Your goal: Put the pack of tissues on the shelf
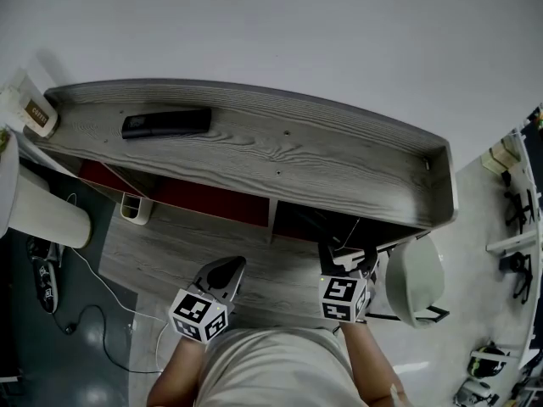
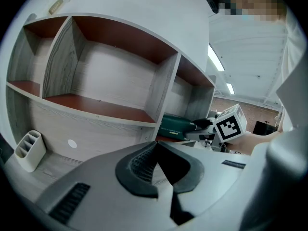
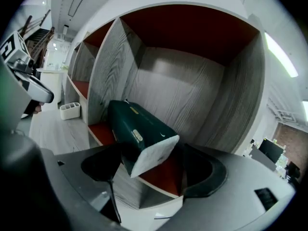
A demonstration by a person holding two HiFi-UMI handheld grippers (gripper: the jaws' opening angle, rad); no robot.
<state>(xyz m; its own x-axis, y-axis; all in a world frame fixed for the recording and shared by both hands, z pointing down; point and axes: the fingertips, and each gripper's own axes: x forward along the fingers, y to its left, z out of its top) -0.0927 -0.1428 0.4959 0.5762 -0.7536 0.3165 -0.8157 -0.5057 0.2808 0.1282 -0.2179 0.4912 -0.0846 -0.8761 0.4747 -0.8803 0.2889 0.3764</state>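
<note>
Right gripper (image 3: 150, 154): clamped on tilted pack (image 3: 137, 126), inside shelf's (image 3: 192, 95) right bay.
Left gripper (image 2: 155, 147): jaws together, empty.

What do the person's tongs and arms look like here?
The left tongs and right tongs have pale grey moulded bodies with dark pads, ribbed on the left. The left cube and right cube are white with black square markers. Forearms are bare; the top is light beige.
</note>
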